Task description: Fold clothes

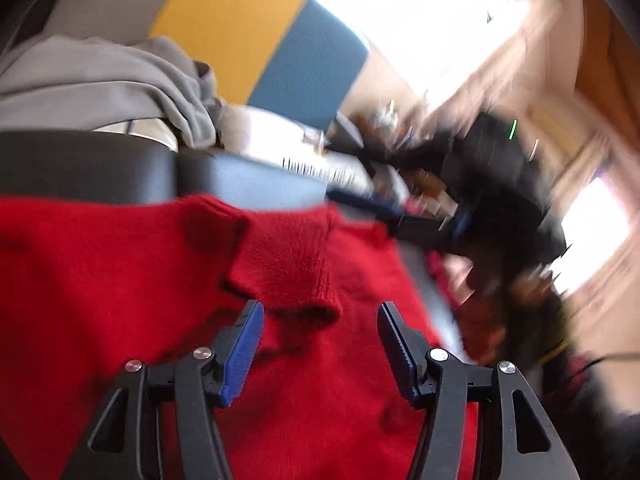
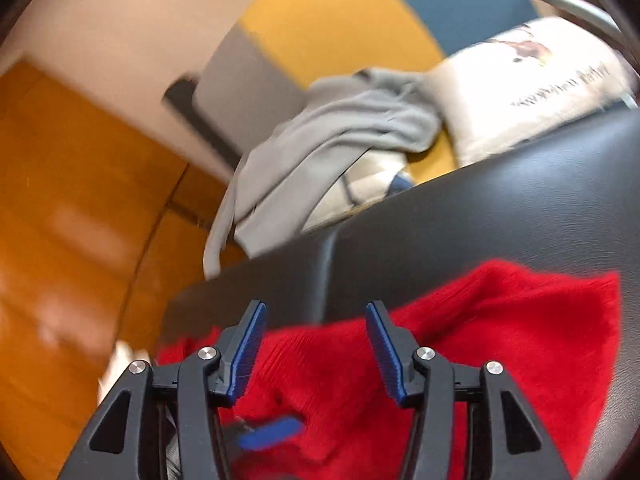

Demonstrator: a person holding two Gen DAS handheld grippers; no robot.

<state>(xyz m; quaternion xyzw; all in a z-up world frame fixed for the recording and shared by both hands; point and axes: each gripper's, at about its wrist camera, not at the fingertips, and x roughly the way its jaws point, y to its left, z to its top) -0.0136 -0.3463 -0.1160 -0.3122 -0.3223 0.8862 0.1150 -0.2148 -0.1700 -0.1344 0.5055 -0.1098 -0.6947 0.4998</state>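
Observation:
A red knitted sweater lies spread over a black padded surface. One ribbed sleeve cuff is folded onto the body of the sweater. My left gripper hangs just above the sweater, open, with the cuff's end near its fingertips and neither blue pad pressing on it. In the right wrist view the sweater reaches the edge of the black surface. My right gripper stands open over that edge of the cloth, with nothing clamped. A blurred blue piece shows low between its arms.
A crumpled grey garment and a white printed cushion lie behind the black surface, on a seat with yellow and blue panels. Wooden floor lies off the surface's left edge. Blurred dark clutter fills the right of the left wrist view.

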